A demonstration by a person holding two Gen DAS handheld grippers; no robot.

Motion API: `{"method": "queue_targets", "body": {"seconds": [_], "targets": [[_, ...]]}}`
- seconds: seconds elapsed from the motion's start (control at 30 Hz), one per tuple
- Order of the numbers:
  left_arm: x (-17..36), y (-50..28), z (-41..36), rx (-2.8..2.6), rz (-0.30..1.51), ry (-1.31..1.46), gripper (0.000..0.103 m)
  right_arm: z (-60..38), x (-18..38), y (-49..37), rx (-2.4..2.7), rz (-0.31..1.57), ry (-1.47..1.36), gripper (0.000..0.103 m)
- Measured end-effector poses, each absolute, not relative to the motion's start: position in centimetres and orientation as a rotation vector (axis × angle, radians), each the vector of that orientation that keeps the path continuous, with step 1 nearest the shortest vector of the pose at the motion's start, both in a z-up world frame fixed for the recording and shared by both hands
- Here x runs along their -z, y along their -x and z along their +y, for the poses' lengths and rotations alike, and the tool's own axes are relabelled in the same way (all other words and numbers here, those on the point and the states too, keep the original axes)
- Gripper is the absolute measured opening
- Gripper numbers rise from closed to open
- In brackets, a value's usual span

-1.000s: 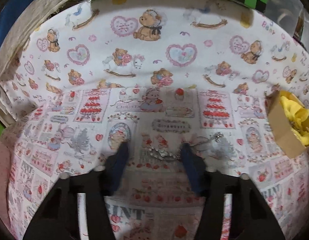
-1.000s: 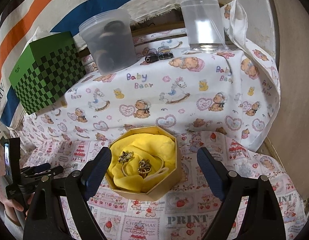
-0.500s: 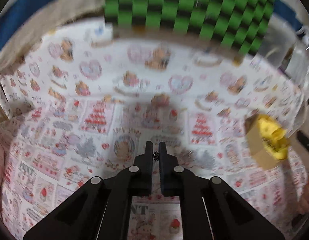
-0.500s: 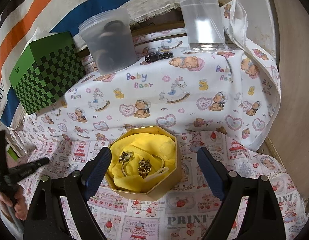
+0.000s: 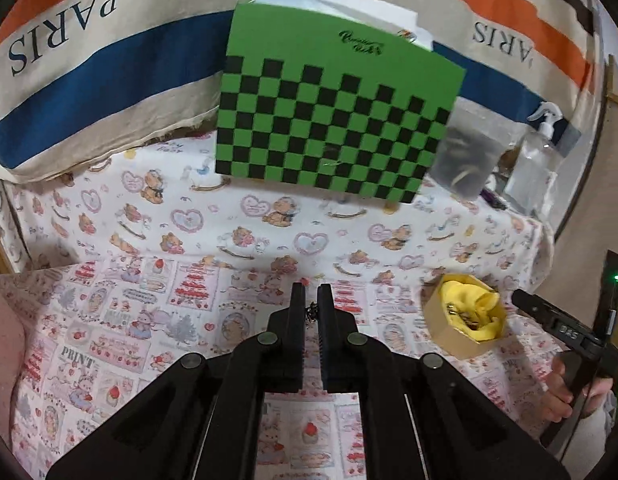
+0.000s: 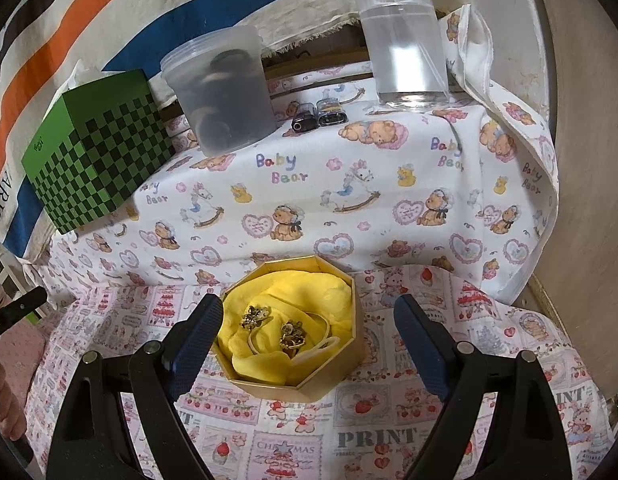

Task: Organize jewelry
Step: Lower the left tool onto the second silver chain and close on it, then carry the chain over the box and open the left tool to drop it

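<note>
My left gripper (image 5: 311, 294) is shut on a thin silver chain (image 5: 310, 313); only a short dark bit of it shows between the pads, above the printed cloth. To its right stands the gold octagonal box (image 5: 449, 334), lined with yellow cloth. In the right wrist view that box (image 6: 317, 380) sits between the wide-open fingers of my right gripper (image 6: 308, 305), which touch nothing. Inside lie two gold jewelry pieces (image 6: 256, 316) (image 6: 293, 334) and a pale ring (image 6: 329, 338). A hand (image 5: 565, 392) holds the right gripper at the picture's right edge.
A green and black checkered box (image 5: 333, 120) stands at the back, with a translucent tub (image 6: 225, 88) and a clear bottle (image 6: 405, 36) beside it. Two small dark items (image 6: 317, 114) lie between them. A striped cloth hangs behind; a wall (image 6: 589, 200) closes the right side.
The left gripper closed on the silver chain that lay on the cloth, then rose and tilted up with it. The right gripper and the box have not moved.
</note>
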State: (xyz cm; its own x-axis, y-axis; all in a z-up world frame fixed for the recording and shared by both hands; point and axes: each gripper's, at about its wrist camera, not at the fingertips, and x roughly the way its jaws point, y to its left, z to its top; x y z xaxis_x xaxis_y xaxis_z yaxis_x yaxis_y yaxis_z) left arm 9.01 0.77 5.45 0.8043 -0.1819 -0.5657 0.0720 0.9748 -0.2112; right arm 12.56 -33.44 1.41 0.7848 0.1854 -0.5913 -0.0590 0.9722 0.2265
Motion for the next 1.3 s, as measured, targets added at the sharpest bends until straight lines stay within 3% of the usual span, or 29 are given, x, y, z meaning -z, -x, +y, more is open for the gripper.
{"method": "queue_targets", "body": {"seconds": [0.3,0.57,1.3], "targets": [[-9.1,-6.6,-1.9,0.18,0.544,0.163,0.005,-33.9,-1.9,-12.2,-0.136,0.641,-0.218,0.089],[-11.3,-8.8,-7.4,0.267,0.553,0.108,0.005,-34.6,-3.0,-11.5,-0.135,0.604,-0.252,0.089],[-6.9,-16.7,-19.4,0.351,0.688,0.034,0.005,-39.1,-1.2,-13.8,0.064,0.716,-0.328,0.089]]}}
